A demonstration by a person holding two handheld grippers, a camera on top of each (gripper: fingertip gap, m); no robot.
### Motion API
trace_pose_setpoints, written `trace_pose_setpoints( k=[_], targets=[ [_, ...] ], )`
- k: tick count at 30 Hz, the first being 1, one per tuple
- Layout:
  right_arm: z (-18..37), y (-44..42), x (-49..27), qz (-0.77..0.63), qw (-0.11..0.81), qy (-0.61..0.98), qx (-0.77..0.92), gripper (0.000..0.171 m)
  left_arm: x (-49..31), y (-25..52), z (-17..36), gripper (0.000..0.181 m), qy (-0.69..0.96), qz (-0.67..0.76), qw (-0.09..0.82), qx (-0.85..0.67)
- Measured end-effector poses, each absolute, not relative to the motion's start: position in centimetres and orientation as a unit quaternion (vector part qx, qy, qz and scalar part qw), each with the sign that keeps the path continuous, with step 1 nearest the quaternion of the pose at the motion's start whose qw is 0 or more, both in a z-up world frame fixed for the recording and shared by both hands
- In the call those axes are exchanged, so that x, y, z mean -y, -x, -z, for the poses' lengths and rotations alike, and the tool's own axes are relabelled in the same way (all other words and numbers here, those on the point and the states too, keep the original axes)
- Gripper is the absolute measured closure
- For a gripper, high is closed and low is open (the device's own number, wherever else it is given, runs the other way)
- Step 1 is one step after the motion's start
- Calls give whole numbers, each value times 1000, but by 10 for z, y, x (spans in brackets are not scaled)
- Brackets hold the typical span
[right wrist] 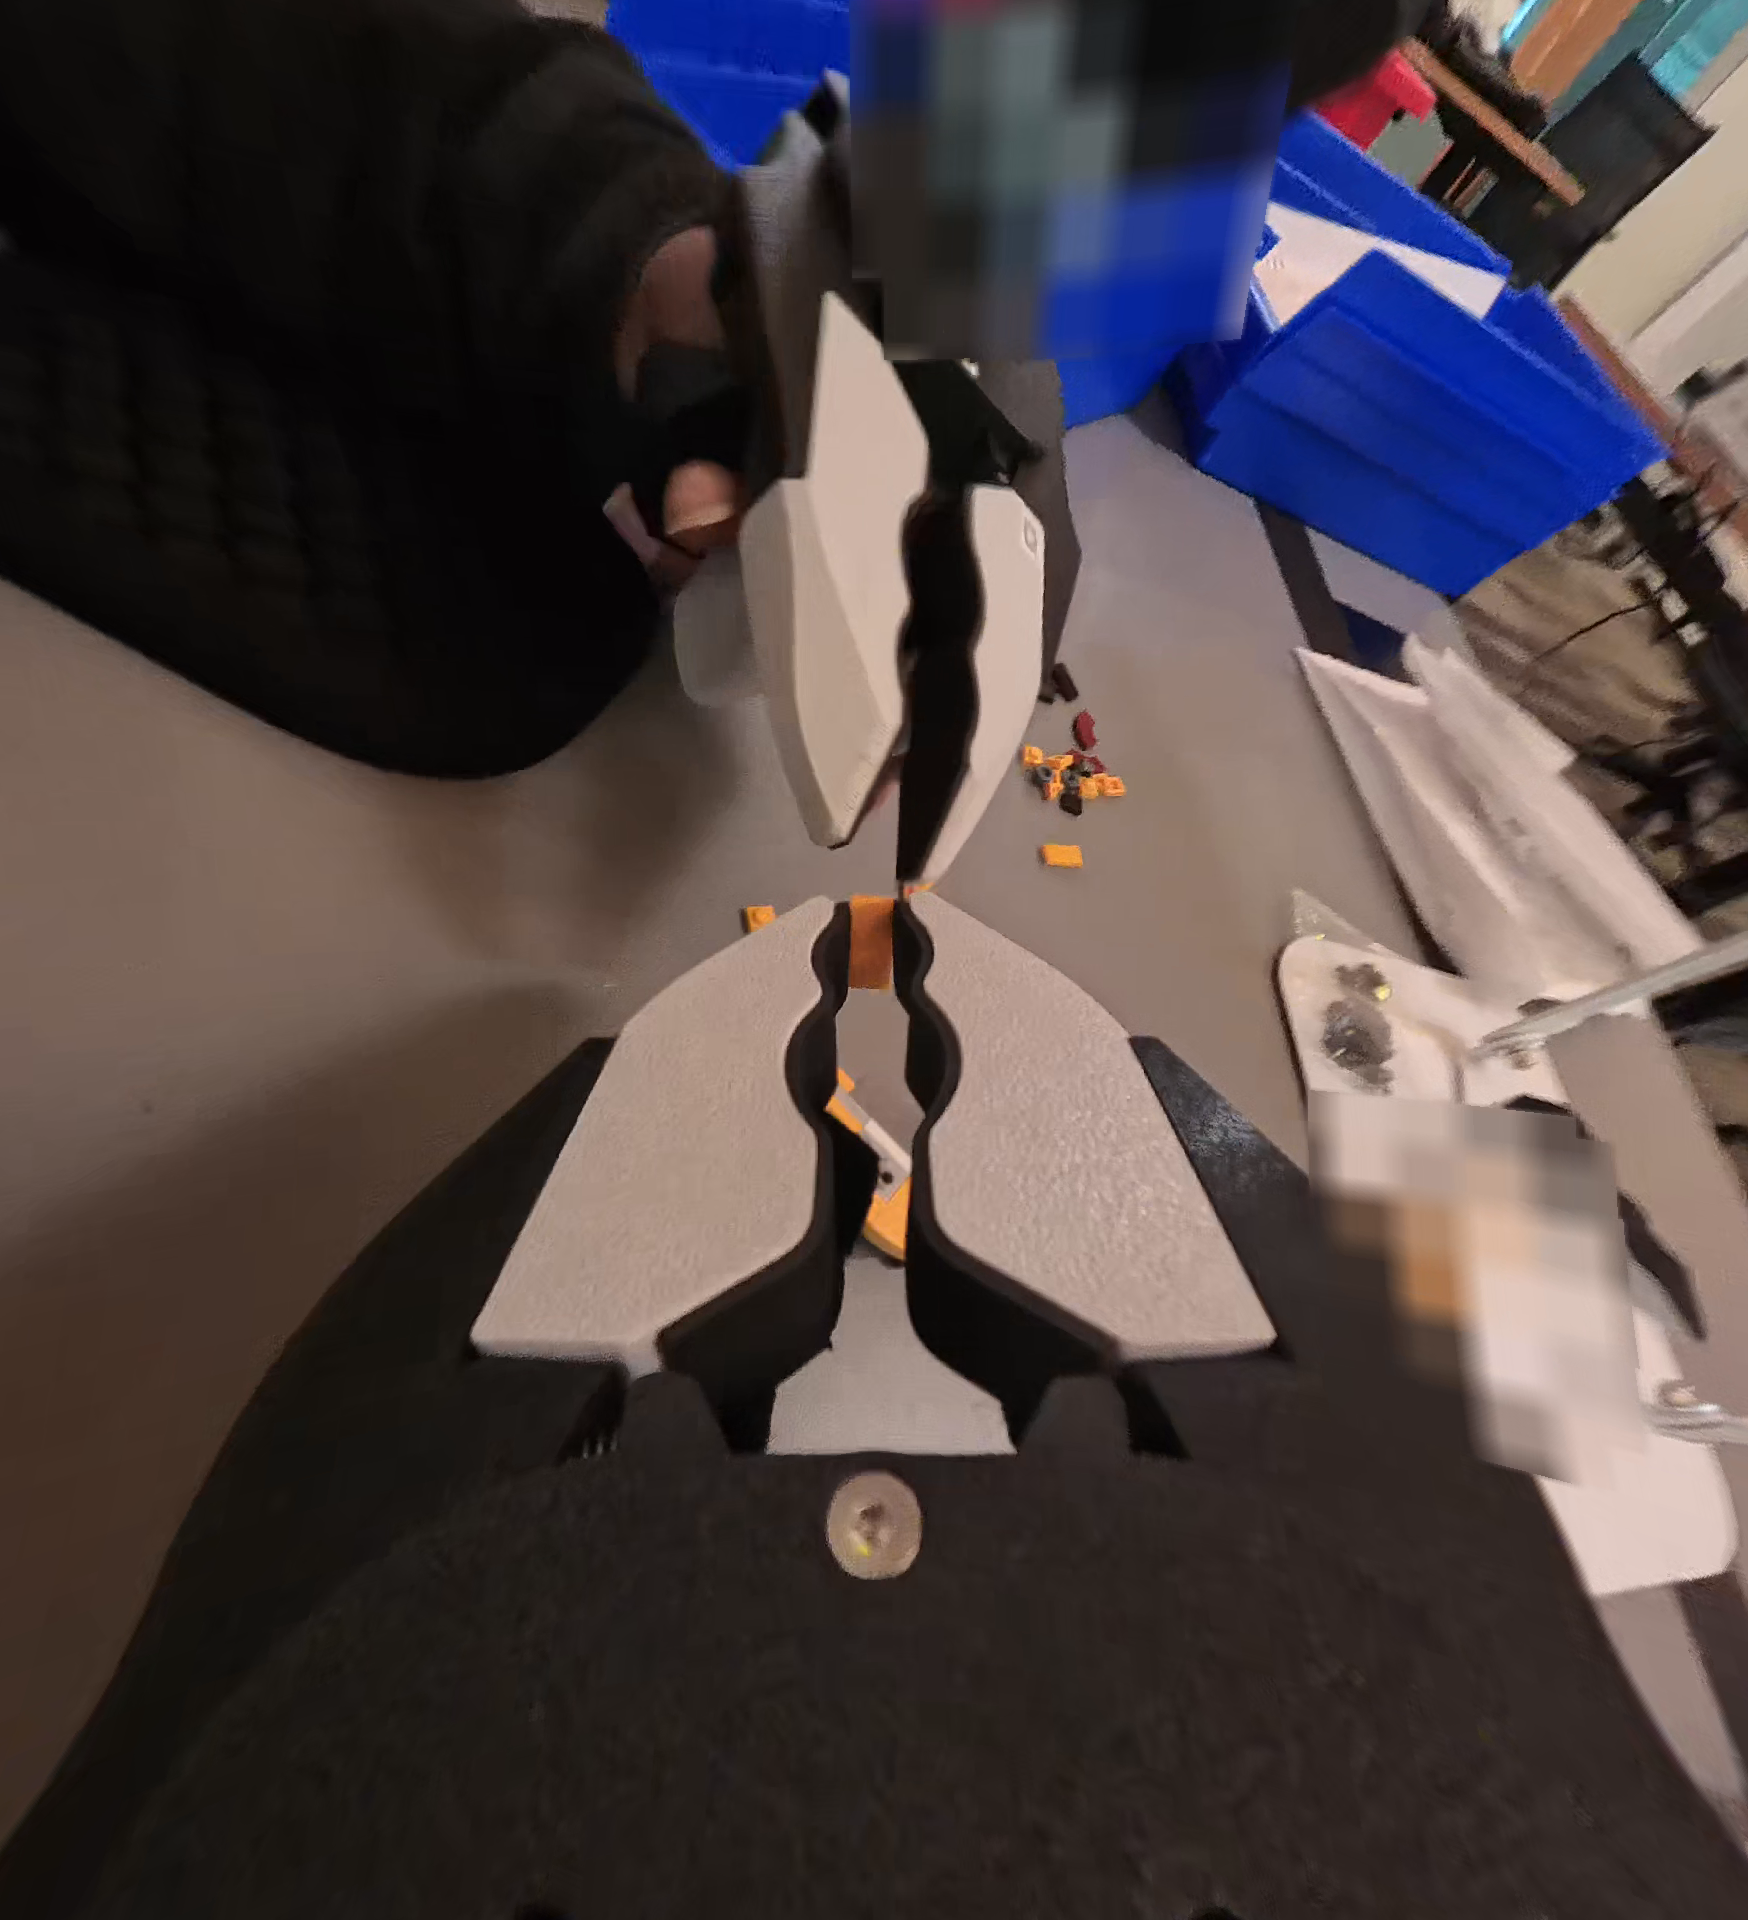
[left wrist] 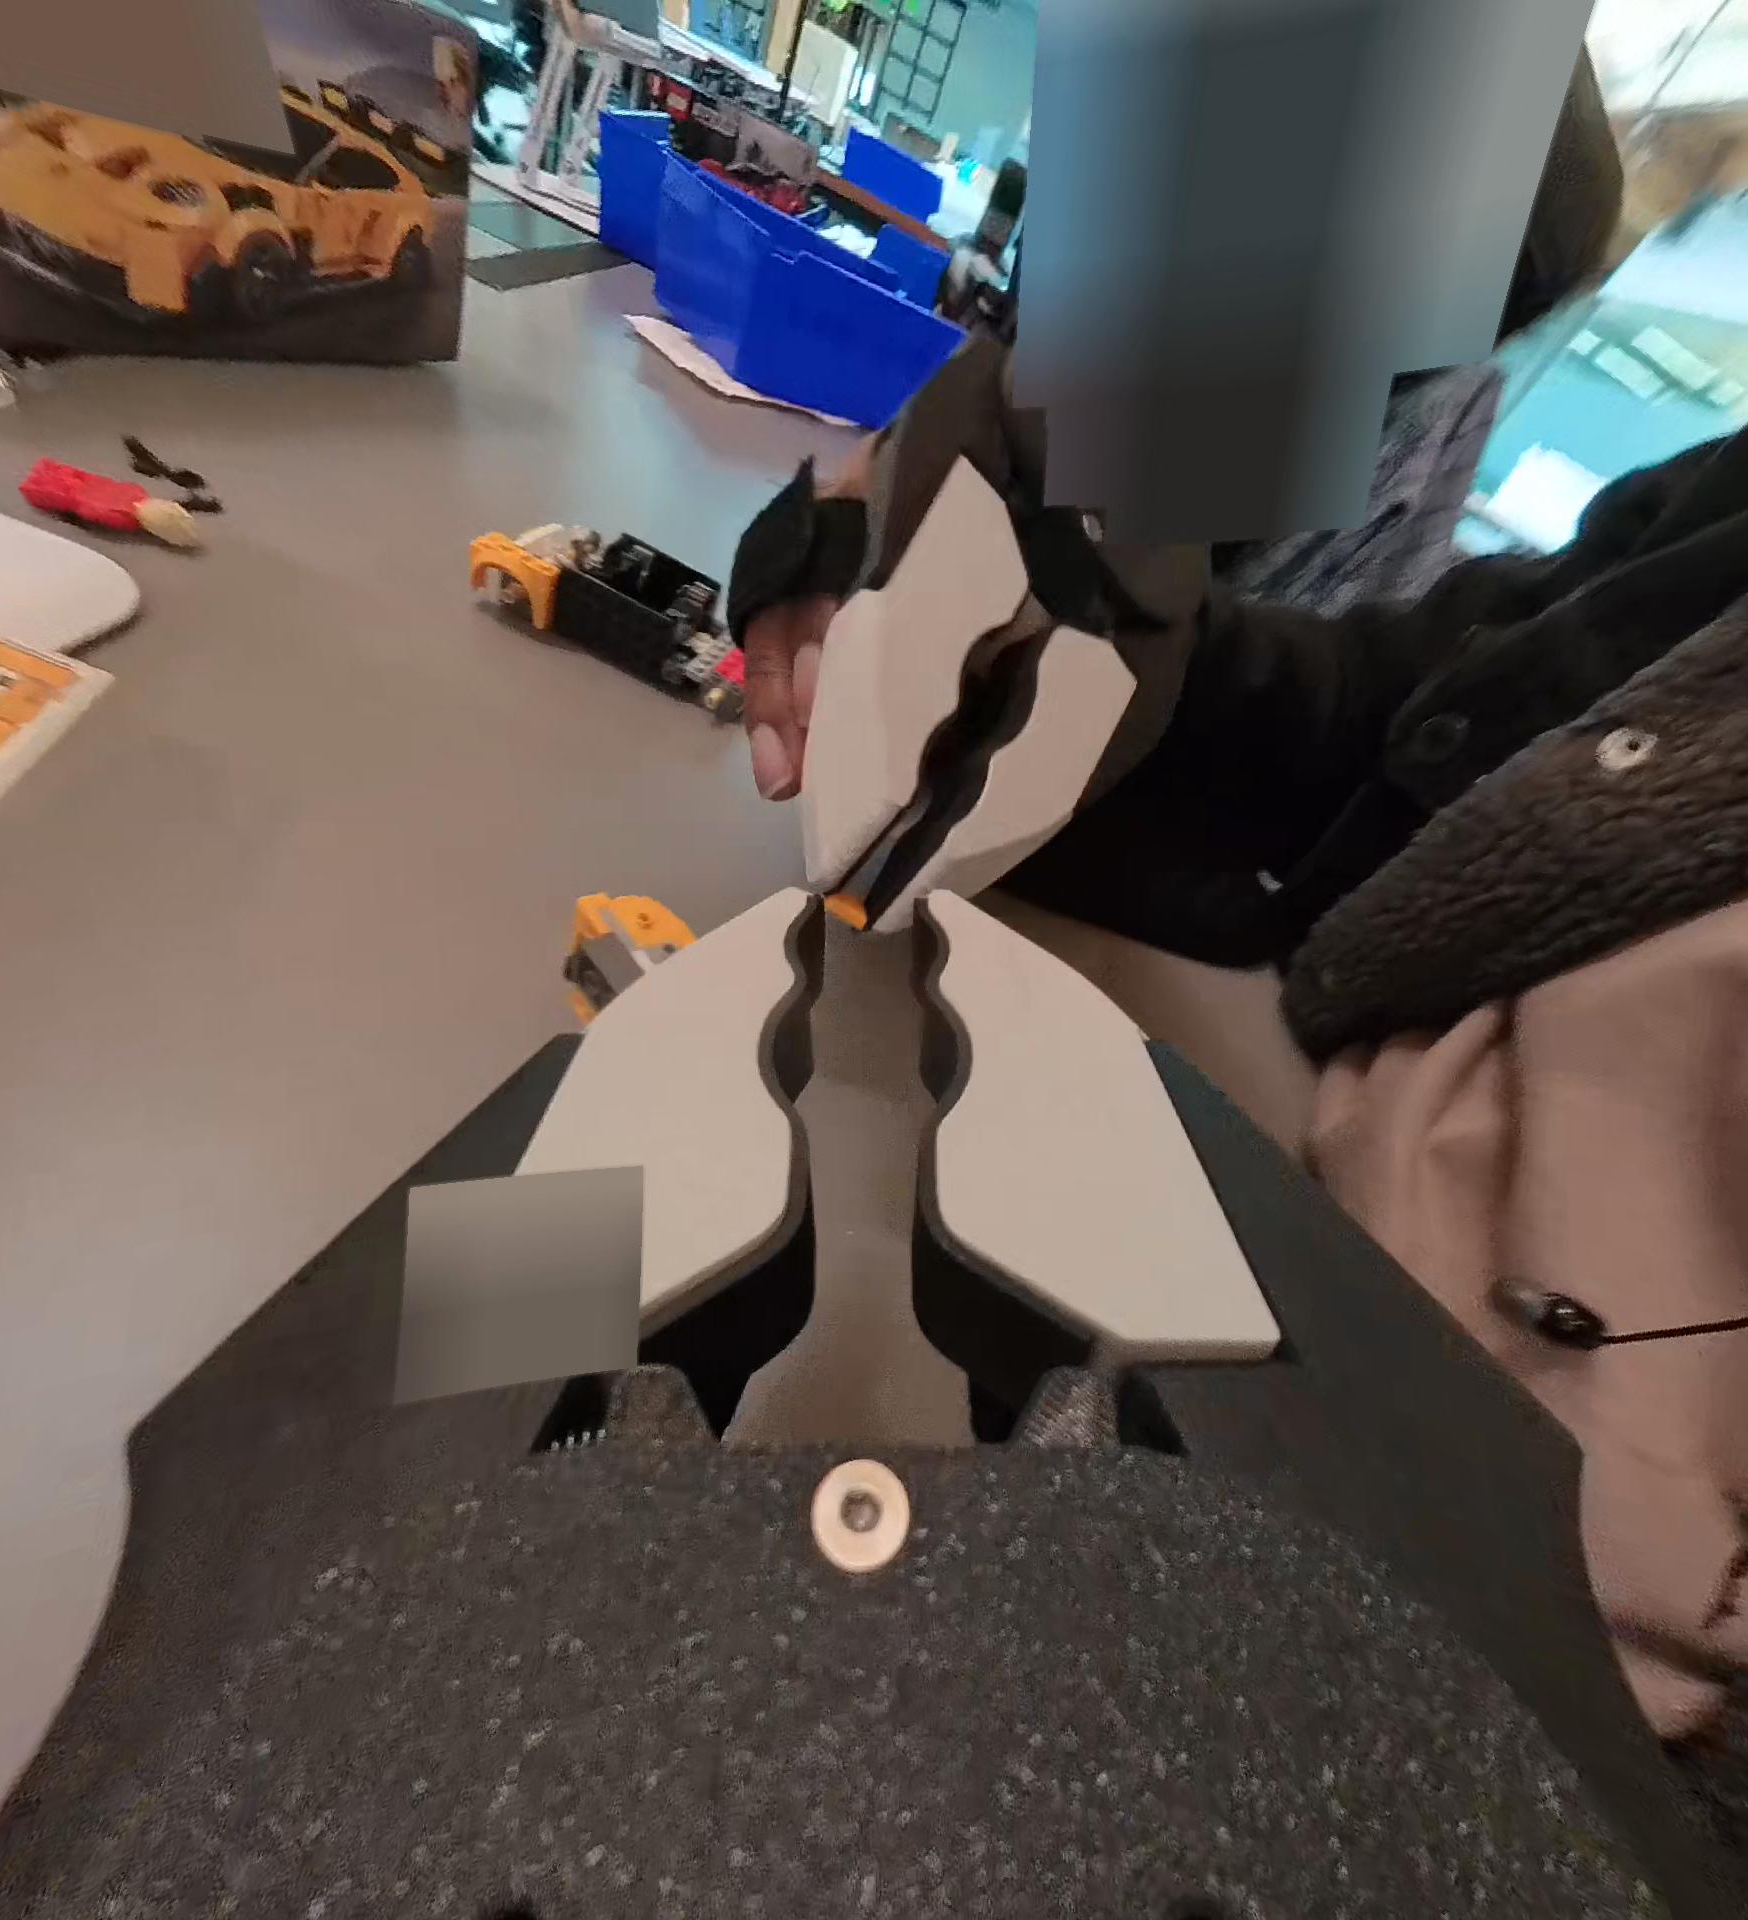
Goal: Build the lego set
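Left wrist view alone shows the half-built car; right gripper pinches an orange piece, left gripper gapes empty.

Grey bench carries blue storage bins at its far edge; bright windows beyond, room background blurred.

Each claw has two light grey, textured finger plates with wavy black inner edges, mounted on a speckled black body. A round silver screw sits at 6 o'clock below the fingers. The person wears black fingerless gloves and a black sleeve.
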State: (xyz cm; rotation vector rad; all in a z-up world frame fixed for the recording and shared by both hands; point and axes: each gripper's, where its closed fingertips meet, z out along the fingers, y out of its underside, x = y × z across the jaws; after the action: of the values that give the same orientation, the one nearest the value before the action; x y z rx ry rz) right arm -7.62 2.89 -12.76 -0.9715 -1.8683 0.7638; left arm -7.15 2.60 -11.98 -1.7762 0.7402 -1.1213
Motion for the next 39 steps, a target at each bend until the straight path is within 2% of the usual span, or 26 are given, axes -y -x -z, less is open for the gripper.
trace_pose_setpoints(
  k=[8, 13, 21, 26, 30, 35, 39],
  targets=[
    [123, 80, -25, -239, 483, 350, 766, 163, -26, 71, 126, 165, 723, 514, 388, -249],
    [122, 80, -22, -232, 489, 338, 770, 163, -22, 70, 122, 172, 711, 556, 363, -230],
    [117, 81, -20, -225, 508, 324, 766, 164, -19, 71, 116, 178, 698, 571, 363, -235],
    [109, 82, -23, -259, 514, 343, 742, 162, -22, 74, 111, 180, 695, 544, 399, -248],
    [94, 79, -34, -336, 505, 394, 691, 159, -27, 82, 96, 180, 671, 521, 462, -255],
    [85, 79, -32, -466, 425, 451, 632, 152, -21, 84, 70, 179, 613, 474, 559, -294],
    [73, 80, -15, -559, 370, 445, 594, 153, -16, 82, 62, 180, 588, 440, 599, -321]
  ],
)
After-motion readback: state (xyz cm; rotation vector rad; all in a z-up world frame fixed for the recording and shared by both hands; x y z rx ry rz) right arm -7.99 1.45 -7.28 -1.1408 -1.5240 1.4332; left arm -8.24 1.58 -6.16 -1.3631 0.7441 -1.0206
